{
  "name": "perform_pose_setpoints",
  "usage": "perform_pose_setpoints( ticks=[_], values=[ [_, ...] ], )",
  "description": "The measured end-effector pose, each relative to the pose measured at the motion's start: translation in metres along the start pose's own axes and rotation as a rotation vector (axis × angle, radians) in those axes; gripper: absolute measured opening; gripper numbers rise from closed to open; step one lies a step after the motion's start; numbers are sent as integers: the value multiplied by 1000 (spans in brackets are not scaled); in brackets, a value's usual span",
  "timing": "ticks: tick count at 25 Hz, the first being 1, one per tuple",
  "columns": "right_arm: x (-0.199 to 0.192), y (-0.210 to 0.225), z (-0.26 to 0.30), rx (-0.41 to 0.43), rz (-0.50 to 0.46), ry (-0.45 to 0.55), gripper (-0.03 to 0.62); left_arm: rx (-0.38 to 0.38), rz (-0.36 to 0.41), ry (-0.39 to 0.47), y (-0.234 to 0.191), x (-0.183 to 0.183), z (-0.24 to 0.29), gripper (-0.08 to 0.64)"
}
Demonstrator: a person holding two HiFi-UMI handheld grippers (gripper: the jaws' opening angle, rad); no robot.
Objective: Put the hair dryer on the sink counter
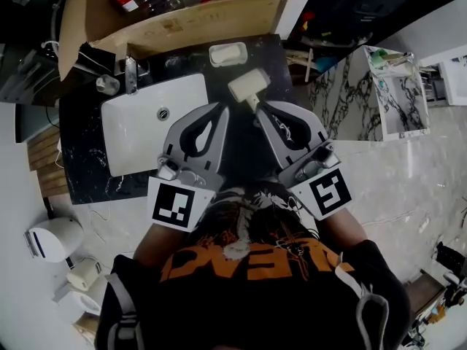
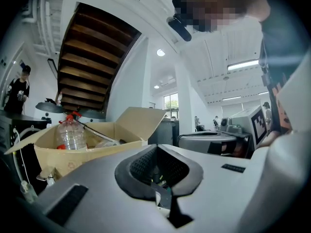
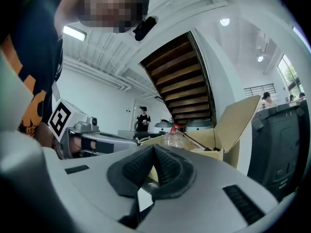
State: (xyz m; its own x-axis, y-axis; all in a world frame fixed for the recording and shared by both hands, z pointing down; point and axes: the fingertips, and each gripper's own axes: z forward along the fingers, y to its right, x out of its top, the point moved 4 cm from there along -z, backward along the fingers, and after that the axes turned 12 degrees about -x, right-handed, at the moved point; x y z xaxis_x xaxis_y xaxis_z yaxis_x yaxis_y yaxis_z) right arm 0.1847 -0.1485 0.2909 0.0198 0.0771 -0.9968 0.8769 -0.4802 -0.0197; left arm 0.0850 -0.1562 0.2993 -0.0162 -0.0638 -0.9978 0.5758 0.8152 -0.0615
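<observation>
Table (image 1: 80, 148): dark marble top that carries the sink and the dryer.
Sink (image 1: 146, 122): white basin at the left of the table, empty as far as the head view shows.
Left gripper (image 1: 221, 109): held low over the table just right of the sink. Its own view shows the jaws together (image 2: 156, 148) with nothing between them.
Dish (image 1: 228, 53): white, at the back edge of the table, apart from the dryer.
Dryer (image 1: 248, 85): cream, lying on the table right of the sink, head to the back and handle toward the person. It is in neither gripper.
Right gripper (image 1: 260, 109): its tip is just beside the end of the dryer's handle, and I cannot tell if they touch. Its own view shows the jaws together (image 3: 154, 148) on nothing.
Progress: the dryer already rests where the task wants it and is let go, so the job looks done. All that seems left is to draw both grippers back.
</observation>
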Motion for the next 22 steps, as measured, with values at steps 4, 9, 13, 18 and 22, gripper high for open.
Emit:
perform_pose_setpoints(
  ticks=[4,9,13,18,22],
  values=[
    [-3,8,0,-7,2,-4,14,2,2,-17,-2,-3,5,21],
    [-4,15,-1,4,8,0,14,26,4,-19,-7,-4,9,21],
    [-6,22,-2,5,11,-3,13,45,25,-27,-11,-3,13,21],
    [-7,25,-1,18,1,-7,13,58,40,-36,-17,-6,11,21],
    [-7,27,0,22,-1,-13,13,57,23,-33,-16,-7,15,22]
  ],
)
